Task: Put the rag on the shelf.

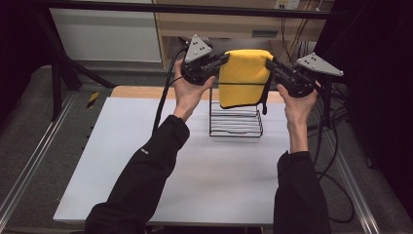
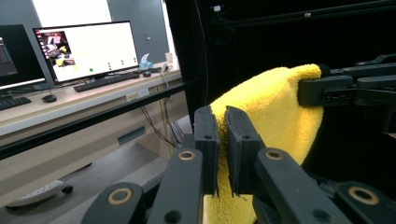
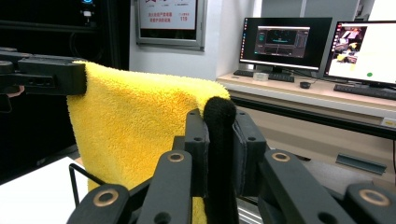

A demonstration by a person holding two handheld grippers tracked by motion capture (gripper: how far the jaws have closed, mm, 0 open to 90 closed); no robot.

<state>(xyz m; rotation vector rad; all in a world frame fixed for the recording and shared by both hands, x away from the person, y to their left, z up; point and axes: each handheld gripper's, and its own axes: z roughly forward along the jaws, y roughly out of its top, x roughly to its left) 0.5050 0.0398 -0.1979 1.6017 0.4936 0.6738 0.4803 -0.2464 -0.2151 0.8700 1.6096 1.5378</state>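
Observation:
A yellow towel point(image 1: 243, 78) hangs stretched between my two grippers above a black wire rack point(image 1: 235, 122) at the back of the white table. My left gripper point(image 1: 223, 60) is shut on the towel's upper left corner; its jaws pinch the yellow towel point(image 2: 271, 112) in the left gripper view. My right gripper point(image 1: 271, 65) is shut on the upper right corner, where a black trim point(image 3: 219, 140) of the yellow towel point(image 3: 140, 126) sits between its jaws. The towel's lower part drapes in front of the rack's top bar.
The white table top point(image 1: 195, 170) spreads in front of the rack. A wooden desk point(image 3: 322, 95) with monitors point(image 3: 285, 42) and keyboards stands beyond the table. Cables point(image 1: 336, 161) trail down the right side, and a black frame bar point(image 1: 195, 9) crosses overhead.

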